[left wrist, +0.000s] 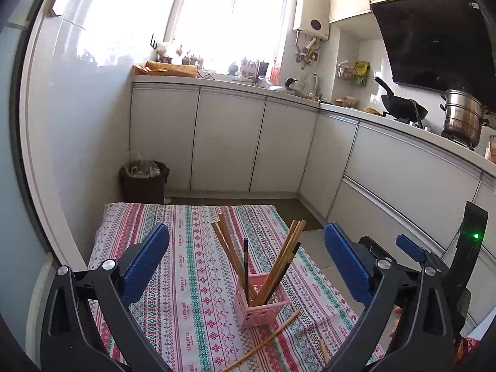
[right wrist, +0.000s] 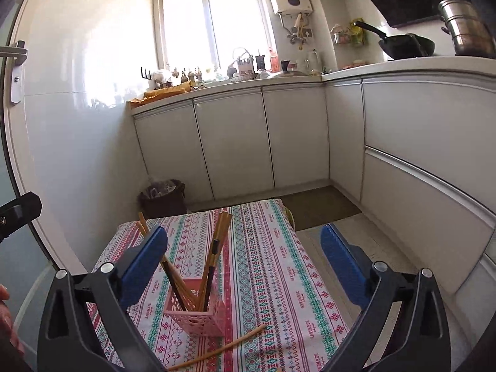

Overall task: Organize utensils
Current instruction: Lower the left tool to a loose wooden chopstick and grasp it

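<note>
Kitchen, patterned tablecloth (left wrist: 192, 294) printed "HANDMADE", pink basket (left wrist: 262, 305) of chopsticks (left wrist: 279, 266) — left claw (left wrist: 245, 266) wide, right claw (right wrist: 245, 266) wide, both empty

1. Sunlight floods a bright window (right wrist: 210, 28) above white cabinets (right wrist: 232, 142) in a narrow kitchen.
2. A dark bin (left wrist: 144, 181) sits on the floor in the corner.
3. A wok (left wrist: 403, 107) and steel pot (left wrist: 463, 117) stand beneath a black hood (left wrist: 440, 37).

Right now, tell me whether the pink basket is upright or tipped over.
Upright. The pink basket stands on its base on the patterned tablecloth, open top up, with chopsticks leaning inside it.
</note>
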Motion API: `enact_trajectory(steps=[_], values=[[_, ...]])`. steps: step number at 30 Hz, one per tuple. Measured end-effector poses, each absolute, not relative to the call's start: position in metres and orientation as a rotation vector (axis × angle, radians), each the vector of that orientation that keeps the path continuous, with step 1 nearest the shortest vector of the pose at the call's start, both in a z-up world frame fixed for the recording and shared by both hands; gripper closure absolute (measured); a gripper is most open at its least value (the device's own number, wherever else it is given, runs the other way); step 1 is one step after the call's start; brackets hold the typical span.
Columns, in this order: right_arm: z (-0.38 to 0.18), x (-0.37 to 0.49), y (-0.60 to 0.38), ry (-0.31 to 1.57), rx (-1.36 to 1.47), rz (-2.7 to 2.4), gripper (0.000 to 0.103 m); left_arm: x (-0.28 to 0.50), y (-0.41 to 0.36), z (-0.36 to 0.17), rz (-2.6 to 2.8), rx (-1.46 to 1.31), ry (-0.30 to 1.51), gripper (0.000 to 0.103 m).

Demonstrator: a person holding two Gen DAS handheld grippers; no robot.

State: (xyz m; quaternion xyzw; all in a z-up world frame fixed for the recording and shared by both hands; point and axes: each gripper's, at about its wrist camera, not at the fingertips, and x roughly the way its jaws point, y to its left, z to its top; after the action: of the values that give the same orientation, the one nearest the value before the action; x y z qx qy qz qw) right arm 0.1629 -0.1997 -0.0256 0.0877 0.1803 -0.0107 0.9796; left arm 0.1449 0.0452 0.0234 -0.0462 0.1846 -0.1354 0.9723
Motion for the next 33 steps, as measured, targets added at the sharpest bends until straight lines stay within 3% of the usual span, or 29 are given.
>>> enact_trajectory(steps=[7, 16, 18, 20, 24, 29, 33], values=[[-0.057, 0.117, -0.247, 0.443, 0.318, -0.087, 0.007, 0.141, 0.008, -0.002, -0.453, 0.088, 0.483, 0.007], [-0.112, 0.098, -0.304, 0.623, 0.491, -0.160, 0.007, 0.138, -0.097, -0.105, -0.792, 0.490, 0.748, 0.008], [-0.112, 0.098, -0.309, 0.619, 0.518, -0.159, 0.007, 0.150, -0.122, -0.129, -0.786, 0.589, 0.796, 0.019], [-0.112, 0.097, -0.316, 0.614, 0.551, -0.149, 0.007, 0.167, -0.145, -0.148, -0.786, 0.658, 0.863, 0.038], [-0.115, 0.098, -0.327, 0.629, 0.609, -0.134, 0.007, 0.208, -0.176, -0.182, -0.738, 0.752, 1.015, 0.045], [-0.123, 0.100, -0.342, 0.664, 0.704, -0.109, 0.007, 0.254, -0.193, -0.210, -0.665, 0.828, 1.223, 0.082], [-0.123, 0.099, -0.344, 0.668, 0.719, -0.092, 0.007, 0.276, -0.199, -0.223, -0.589, 0.895, 1.294, 0.088]])
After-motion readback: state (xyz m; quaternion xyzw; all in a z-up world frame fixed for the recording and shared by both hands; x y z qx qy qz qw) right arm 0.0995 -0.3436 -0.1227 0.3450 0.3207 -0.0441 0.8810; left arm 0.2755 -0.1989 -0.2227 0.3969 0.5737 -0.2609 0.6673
